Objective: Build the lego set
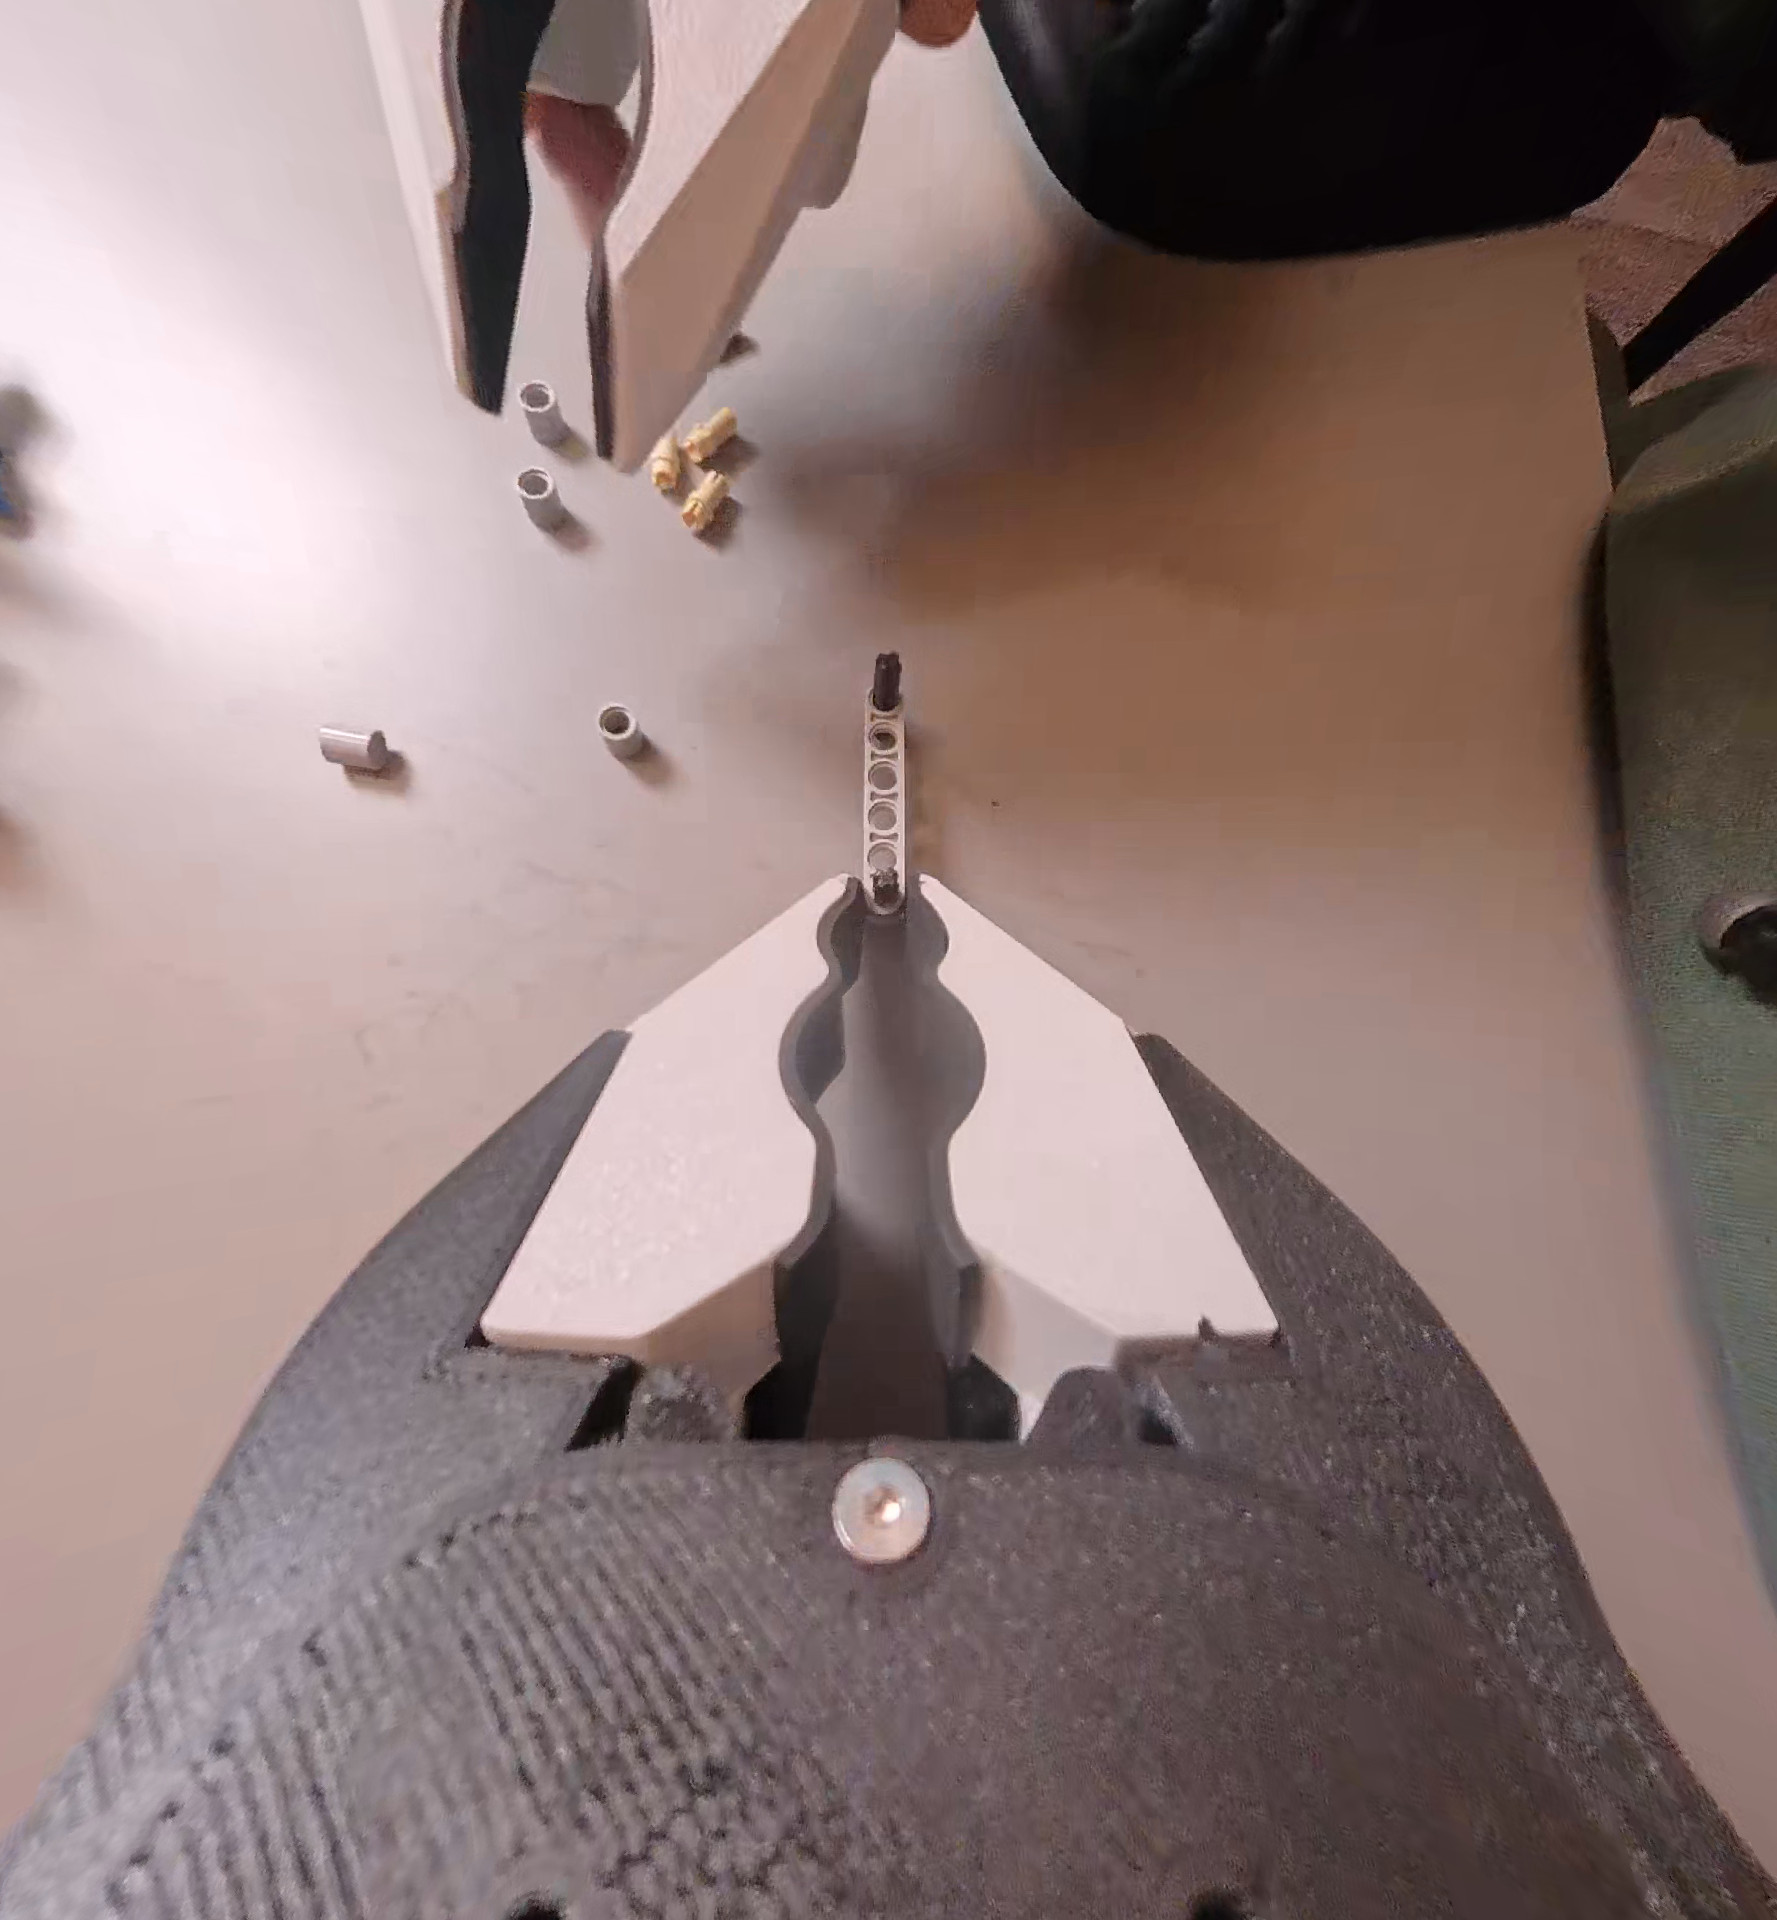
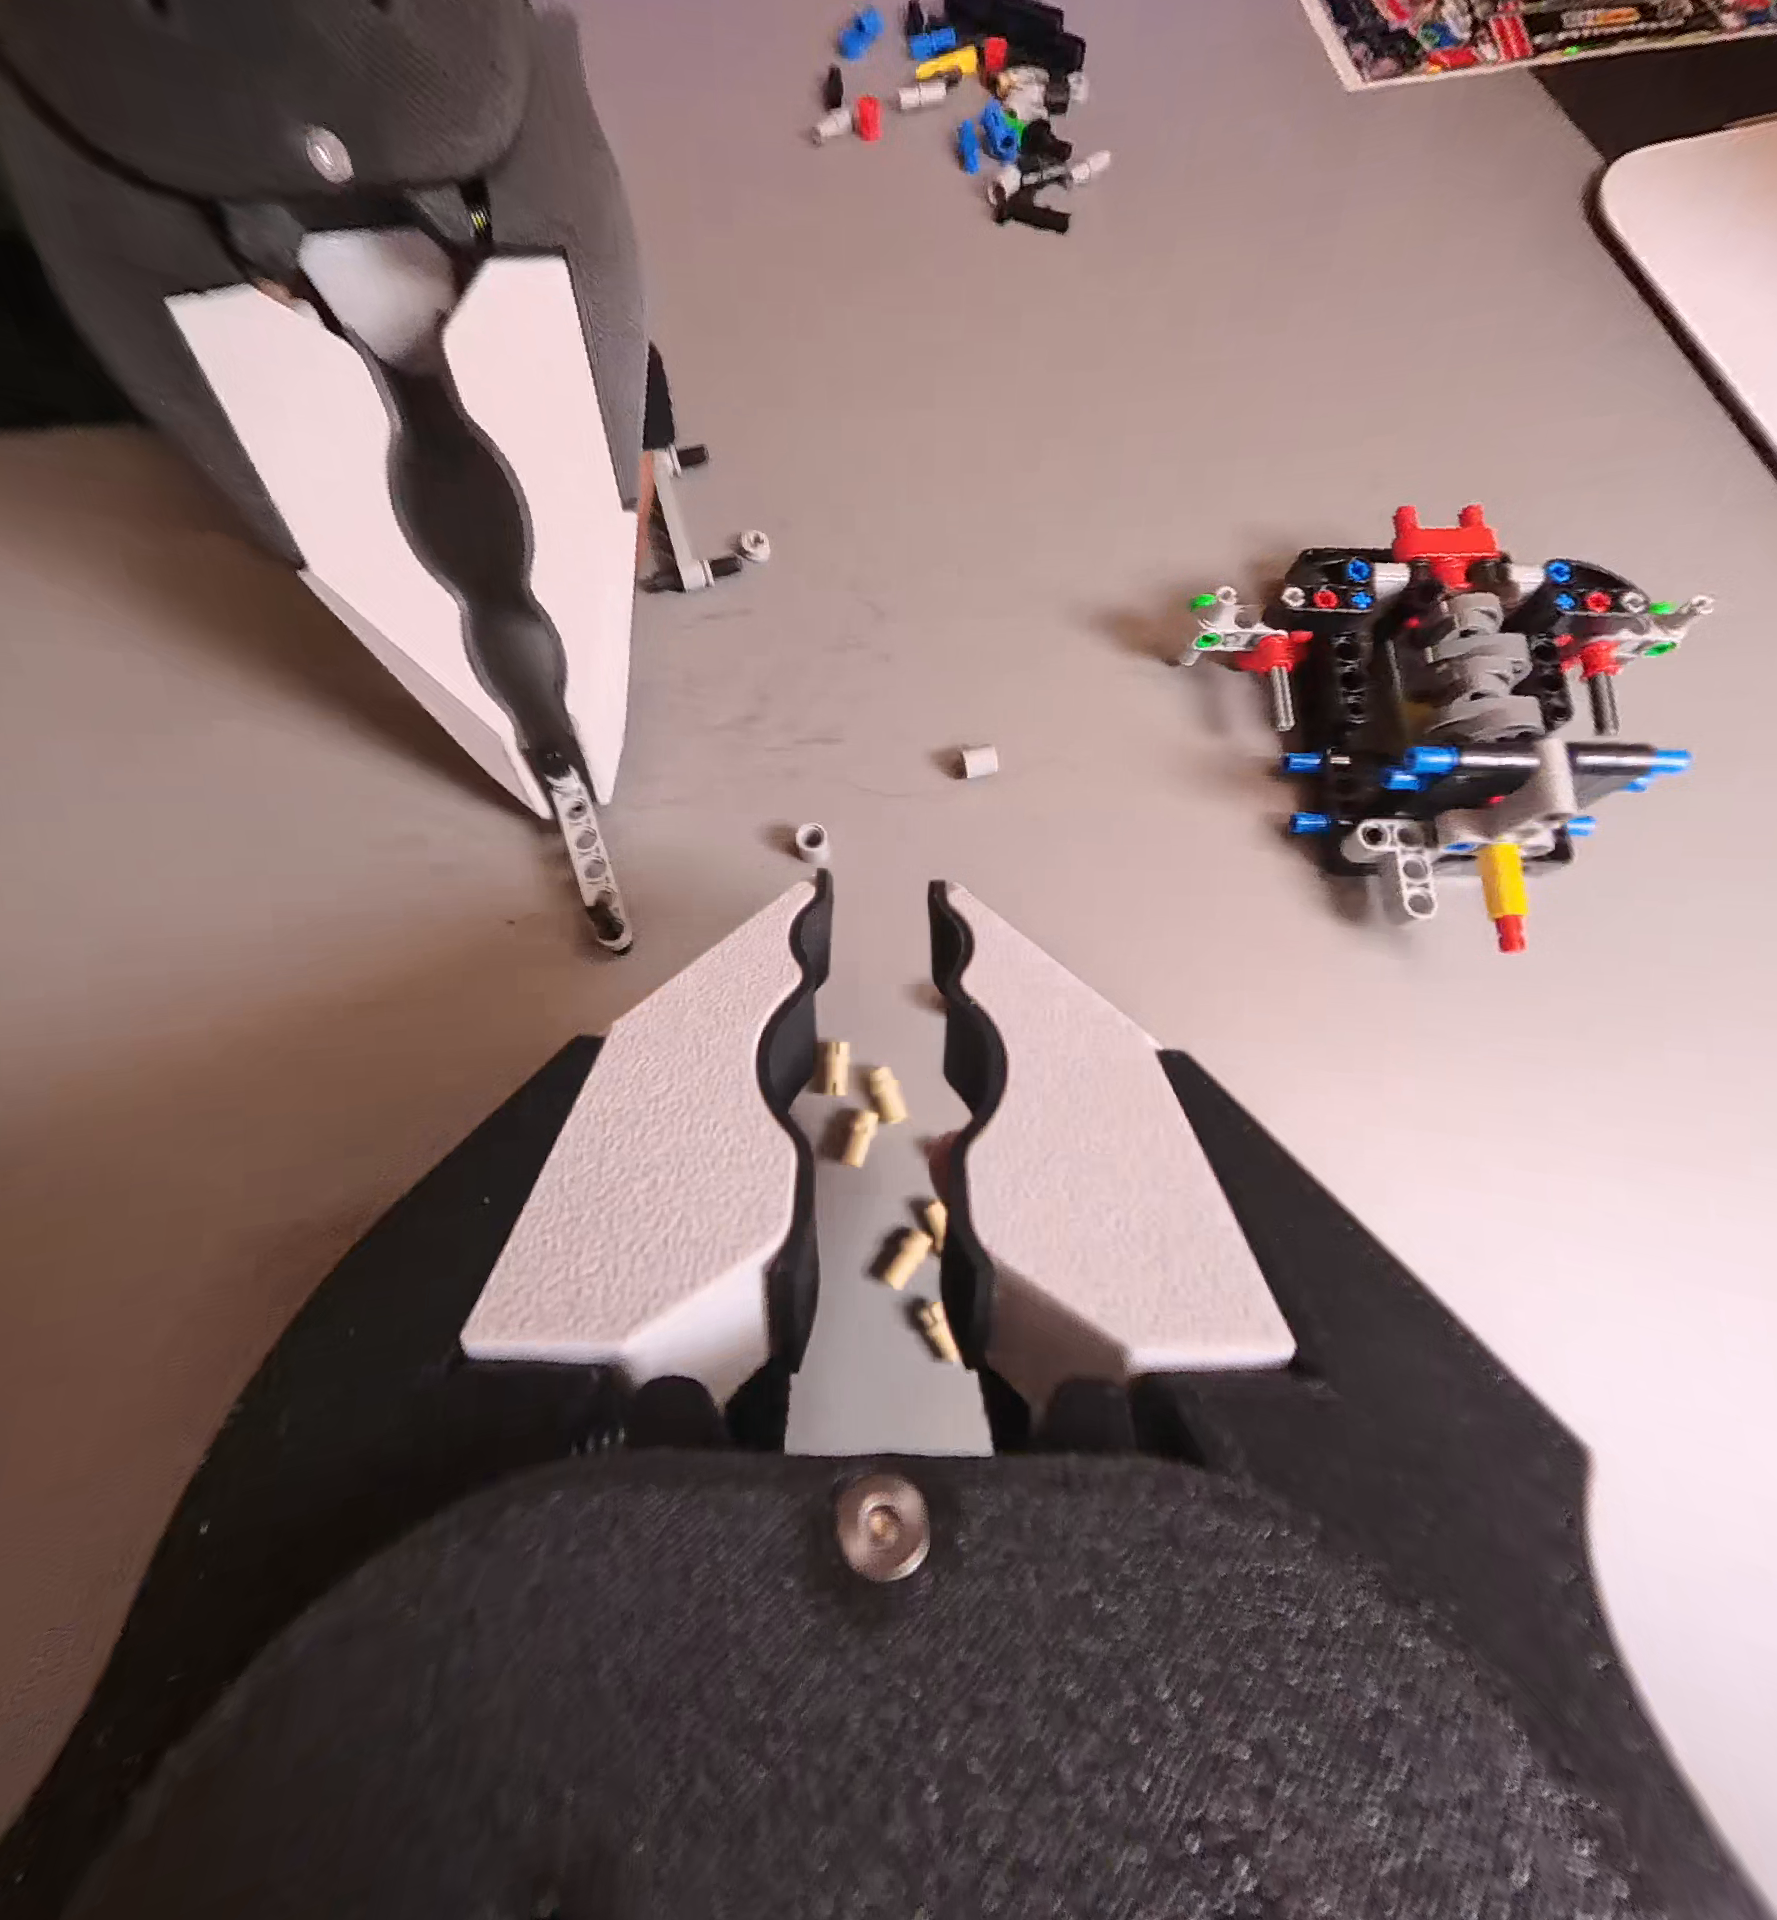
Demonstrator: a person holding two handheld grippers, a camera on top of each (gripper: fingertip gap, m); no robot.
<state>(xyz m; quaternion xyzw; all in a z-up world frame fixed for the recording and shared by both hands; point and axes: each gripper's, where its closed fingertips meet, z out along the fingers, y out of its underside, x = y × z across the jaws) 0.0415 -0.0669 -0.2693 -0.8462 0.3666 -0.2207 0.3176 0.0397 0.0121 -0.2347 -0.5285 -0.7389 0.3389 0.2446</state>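
Left wrist view: the left claw (image 1: 886, 891) is closed on one end of a thin grey beam (image 1: 884, 800) with a row of holes, which sticks straight out from its tips over the pale desk (image 1: 1227, 727). A black pin (image 1: 886, 675) sits in the beam's far end. Beyond it, four small grey tubes (image 1: 622, 731) lie scattered on the desk, and three tan pins (image 1: 697, 468) lie close together near the tips of the right claw (image 1: 551, 416), which reaches in from the top with its fingers apart. Blurred blue pieces show at the left edge. Right wrist view: the right claw (image 2: 879, 894) is open and holds nothing; it hangs above the desk (image 2: 967, 416), and six tan pins (image 2: 868, 1107) lie on the surface seen between its fingers. A grey tube (image 2: 811, 840) stands just past its tips and another lies a little farther on. To the left, the left claw (image 2: 560, 774) points down, gripping the grey beam (image 2: 585, 842), whose black pin (image 2: 614, 930) is at or just above the desk. Right of centre rests a part-built model (image 2: 1445, 707) in black, grey, red and blue. A heap of loose pieces (image 2: 977, 104) lies at the top, and a printed booklet (image 2: 1549, 31) in the top right corner.
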